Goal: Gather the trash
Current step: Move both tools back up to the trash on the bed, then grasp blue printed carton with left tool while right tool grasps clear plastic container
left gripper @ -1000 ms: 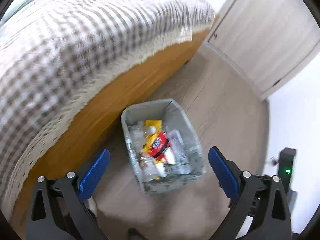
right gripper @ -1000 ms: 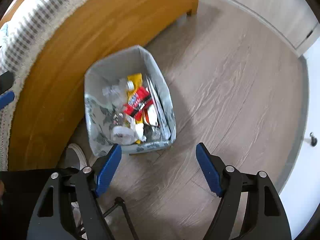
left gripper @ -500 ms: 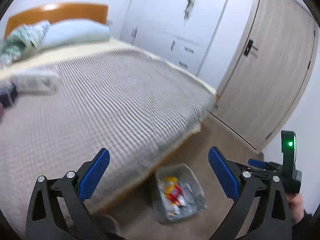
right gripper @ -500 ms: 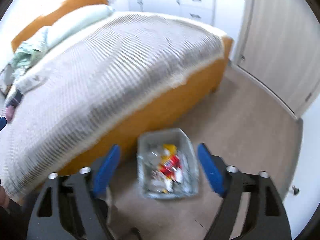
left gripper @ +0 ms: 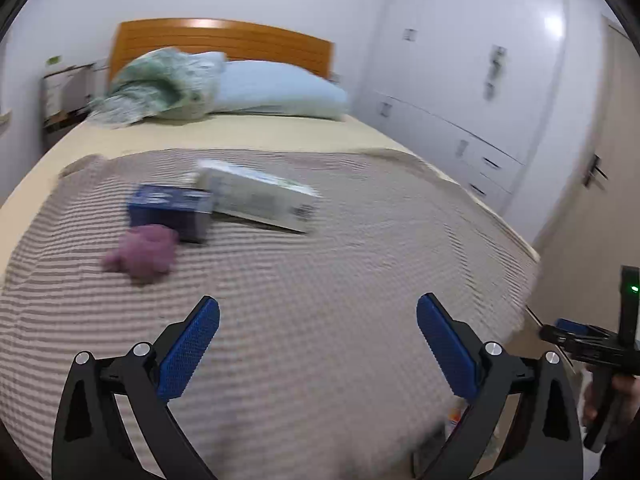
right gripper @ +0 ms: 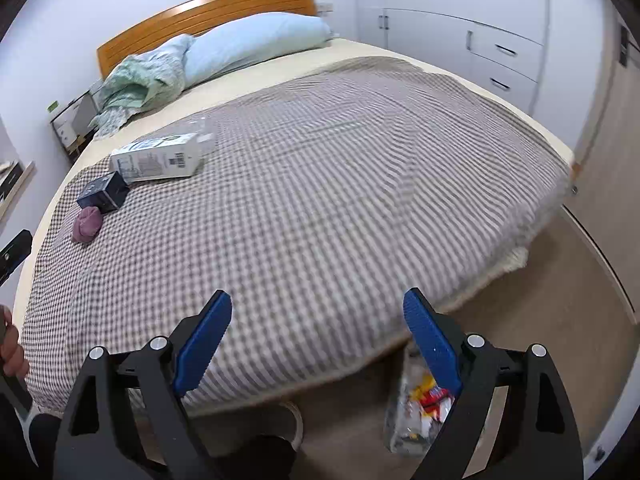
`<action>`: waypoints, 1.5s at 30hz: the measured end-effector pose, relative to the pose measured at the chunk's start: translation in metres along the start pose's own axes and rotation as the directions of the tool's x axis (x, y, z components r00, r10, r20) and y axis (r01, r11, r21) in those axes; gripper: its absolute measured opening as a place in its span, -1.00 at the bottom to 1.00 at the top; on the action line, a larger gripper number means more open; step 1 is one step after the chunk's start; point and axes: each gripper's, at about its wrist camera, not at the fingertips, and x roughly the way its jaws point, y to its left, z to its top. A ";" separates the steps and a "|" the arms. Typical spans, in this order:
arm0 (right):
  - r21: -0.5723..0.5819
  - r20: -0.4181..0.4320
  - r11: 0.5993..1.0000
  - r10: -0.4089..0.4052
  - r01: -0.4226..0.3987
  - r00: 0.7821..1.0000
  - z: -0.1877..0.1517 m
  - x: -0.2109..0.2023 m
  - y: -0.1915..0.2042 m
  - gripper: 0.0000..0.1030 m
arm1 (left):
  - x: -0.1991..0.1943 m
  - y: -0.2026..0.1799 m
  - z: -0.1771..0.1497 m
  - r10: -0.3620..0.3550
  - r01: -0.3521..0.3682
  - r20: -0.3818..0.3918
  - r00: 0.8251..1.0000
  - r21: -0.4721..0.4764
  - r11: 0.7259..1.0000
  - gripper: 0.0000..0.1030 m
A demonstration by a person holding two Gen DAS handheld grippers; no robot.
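Left gripper: your left gripper point(left gripper: 318, 344) hangs over the near part of the bed point(left gripper: 360, 216), jaws spread wide, nothing between them.
Right gripper: your right gripper point(right gripper: 318, 340) is spread just as wide and empty, over the near edge of the bed, with the floor point(right gripper: 560, 320) off to its right.
Trash on the bed: three pieces lie together on the far left of the checked blanket point(right gripper: 340, 160), well apart from both grippers. The white carton point(right gripper: 158, 158) lies flat on its side, the dark blue box point(right gripper: 103, 192) sits at its near-left end, and the purple wad point(right gripper: 86, 225) rests just nearer than the box.
Bin: the bin point(right gripper: 416, 408) stands on the floor at the foot of the bed, below your right gripper and partly hidden by its finger, with wrappers already inside.
Carton handling: I'd judge it light, probably empty, with stiff walls that will dent if you squeeze hard. Take it across the narrow sides near the middle so it doesn't swing.
Box handling: small, rigid and light by the look of it. Close on two opposite flat faces. The blanket is soft, so it may sink as you press down.
Wad handling: soft and crushable, no weight to speak of. Pinch it through the middle from above and mind you don't catch the blanket.
Reach: everything sits closer to your left side.
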 end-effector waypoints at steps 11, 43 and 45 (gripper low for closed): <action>-0.186 -0.007 0.982 0.023 -0.024 1.000 0.058 0.047 0.066 0.63 | 0.113 0.137 0.085 0.253 -0.192 -0.039 0.967 0.544 0.817 0.86; -0.130 -0.126 0.954 0.255 -0.270 0.959 0.207 0.254 0.131 0.63 | 0.237 0.168 0.112 0.113 0.134 -0.299 0.948 0.694 0.707 0.53; -0.016 -0.127 0.934 0.353 -0.357 0.927 0.230 0.279 0.129 0.63 | 0.224 0.171 0.106 0.176 0.073 -0.290 0.941 0.680 0.729 0.49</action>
